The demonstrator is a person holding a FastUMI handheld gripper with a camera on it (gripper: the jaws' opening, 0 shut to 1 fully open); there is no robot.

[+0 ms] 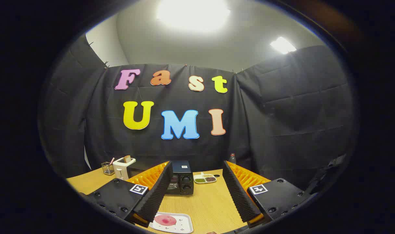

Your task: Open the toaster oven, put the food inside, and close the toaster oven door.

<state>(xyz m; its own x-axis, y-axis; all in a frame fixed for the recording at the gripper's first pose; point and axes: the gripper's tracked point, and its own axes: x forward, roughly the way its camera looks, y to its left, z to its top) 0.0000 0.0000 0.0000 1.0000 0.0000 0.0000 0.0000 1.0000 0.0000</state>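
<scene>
1. The gripper (pixel 197 191) is held above a wooden table (pixel 210 204) with its jaws wide apart and nothing between them; bare tabletop shows in the gap

2. Each finger has a black ribbed pad on its inner face, an orange ridged body behind it, and a black block carrying a square black-and-white marker

3. The toaster oven (pixel 181 182) is a small black box standing on the table beyond the fingers, close to the left finger, which covers part of its front. Two round knobs sit one above the other on the right part of its front. I cannot tell for sure from here whether its door is shut, though the front looks flat and upright

4. The food (pixel 165 220) is a round pink piece lying on a white tray (pixel 184 226), which rests on the table close under the gripper, just beside the tip of the left finger and slightly toward the gap

5. Beyond the toaster oven, to its right, a small white dish (pixel 205 178) with compartments holds dark and greenish bits

6. Left of the toaster oven stands a white toaster (pixel 122 167) with a slice of bread (pixel 127 159) poking up from its slot; beside it, further left, a wire holder (pixel 108 168) has a pink stick in it

7. A bottle (pixel 232 158) with a red cap stands at the far edge of the table, beyond the right finger, against the black cloth wall
</scene>
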